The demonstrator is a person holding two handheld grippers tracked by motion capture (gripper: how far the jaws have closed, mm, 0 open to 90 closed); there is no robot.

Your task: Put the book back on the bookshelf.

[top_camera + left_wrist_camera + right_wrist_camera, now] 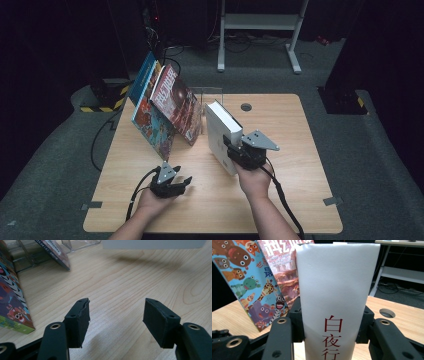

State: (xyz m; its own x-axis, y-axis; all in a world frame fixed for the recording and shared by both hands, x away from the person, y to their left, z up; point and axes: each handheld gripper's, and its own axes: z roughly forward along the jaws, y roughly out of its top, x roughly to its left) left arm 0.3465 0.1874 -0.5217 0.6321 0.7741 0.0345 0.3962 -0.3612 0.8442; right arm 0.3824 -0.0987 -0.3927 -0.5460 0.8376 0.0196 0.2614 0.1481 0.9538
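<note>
With the right gripper clamped on the spine of the white book, keep the book upright between the jaws, while the left gripper rests released.

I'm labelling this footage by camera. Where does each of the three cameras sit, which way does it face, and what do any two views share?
High view: above the person's side, looking forward and down on the table; forearms, left gripper, right gripper.
Left gripper view: on the left gripper, along its open jaws, low over the wood.
Right gripper view: on the right gripper, facing the white book it clamps.
Shared: high and right gripper views both show the white book and cartoon-animal book.
</note>
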